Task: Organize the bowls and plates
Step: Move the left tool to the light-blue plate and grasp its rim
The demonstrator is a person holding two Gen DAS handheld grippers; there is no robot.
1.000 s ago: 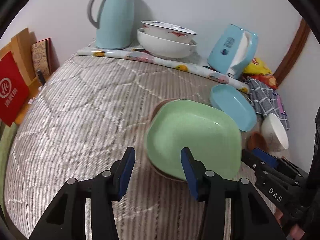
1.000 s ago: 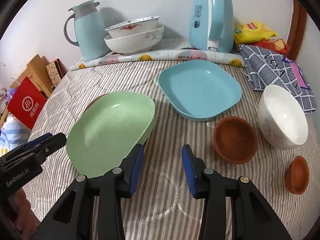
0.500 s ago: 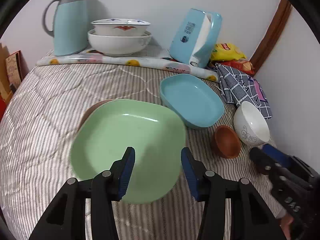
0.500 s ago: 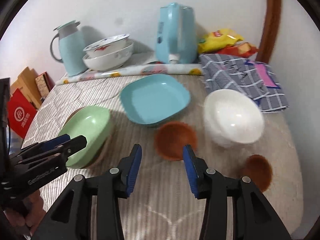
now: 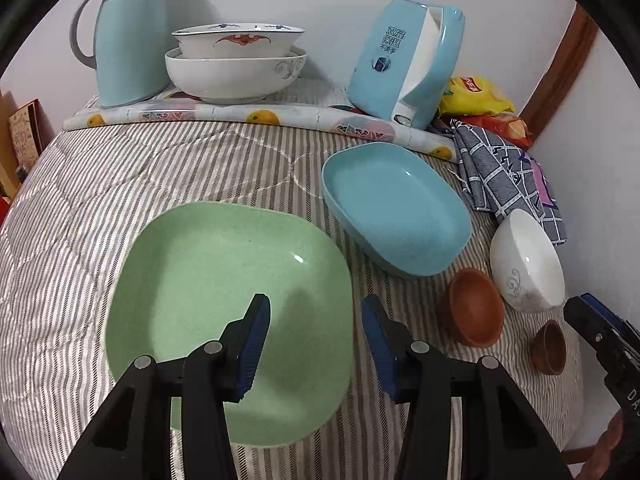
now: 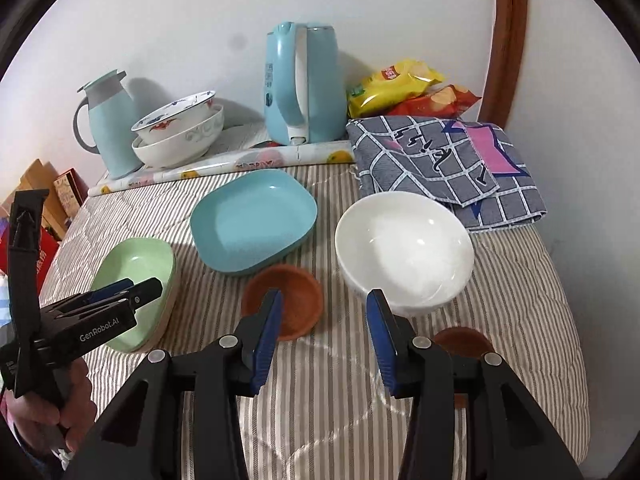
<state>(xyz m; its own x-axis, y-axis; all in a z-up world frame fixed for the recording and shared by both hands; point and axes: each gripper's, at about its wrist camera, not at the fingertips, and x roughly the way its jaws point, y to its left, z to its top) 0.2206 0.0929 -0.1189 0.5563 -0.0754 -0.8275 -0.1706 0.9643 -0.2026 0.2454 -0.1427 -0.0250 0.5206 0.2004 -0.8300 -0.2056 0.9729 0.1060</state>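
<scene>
Fingers of both grippers stand apart with nothing between the pads: the left gripper (image 5: 314,336) hangs released above the near right edge of the green plate (image 5: 208,292), and the right gripper (image 6: 322,332) hangs released above the striped cloth (image 6: 328,420), one finger over the near rim of the larger brown bowl (image 6: 286,292). The green plate serves as landmark. It lies flat on the cloth; just beyond its far right corner rests the blue plate (image 5: 394,210), tilted, its rim close to the green one though contact cannot be confirmed. Right of the green plate, past the blue one, stand the larger brown bowl, the white bowl (image 6: 404,248) and, nearest the camera, a small brown bowl (image 5: 548,346). Far behind the green plate, against the wall, two white bowls (image 5: 236,64) are nested between a thermos jug (image 5: 128,36) and a blue kettle (image 5: 408,64). The step in hand appears to be selection of the next piece, no dish being held. The next move probably calls for the right gripper to descend over a bowl rim and close on it, or for the left to take the green plate by its edge; thin, sloped rims demand a square approach.
</scene>
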